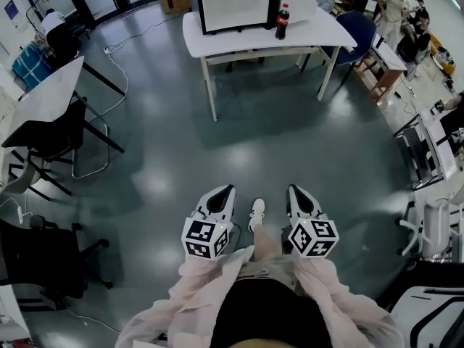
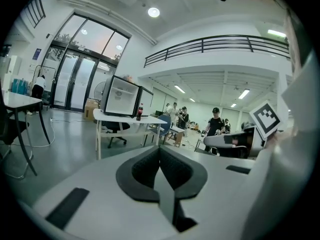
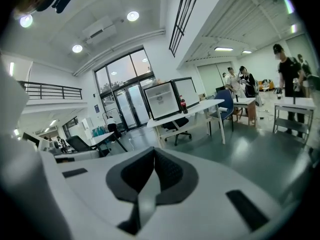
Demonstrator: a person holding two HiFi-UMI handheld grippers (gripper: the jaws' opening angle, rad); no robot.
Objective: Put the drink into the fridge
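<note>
We stand on the grey floor (image 1: 239, 143) well back from the white table (image 1: 217, 42), with both tools held low in front of us, side by side and apart. The left gripper (image 1: 225, 191) has its jaws pressed together with nothing between them; its own view shows the two dark pads meeting along one seam. The right gripper (image 1: 294, 191) is clenched the same way and is just as empty. Each carries its marker cube (image 1: 205, 238) at the rear, close to our pale sleeves (image 1: 217, 281), and one white shoe (image 1: 257, 212) shows on the floor between the two tools. The drink (image 1: 282, 22), a dark bottle with a red label, stands upright on the table, far from either gripper. It is just beside the right edge of the fridge (image 1: 235, 2), a white-fronted box in a black frame that sits on the same table. We cannot tell whether bottle and fridge touch. Both gripper views look across the open floor toward that table, with the bottle small beside the fridge. A blue chair (image 1: 360, 31) stands by the table's right end, a black chair (image 1: 54, 140) at a second table to our left, and several people (image 1: 406, 20) gather at the far right.
</note>
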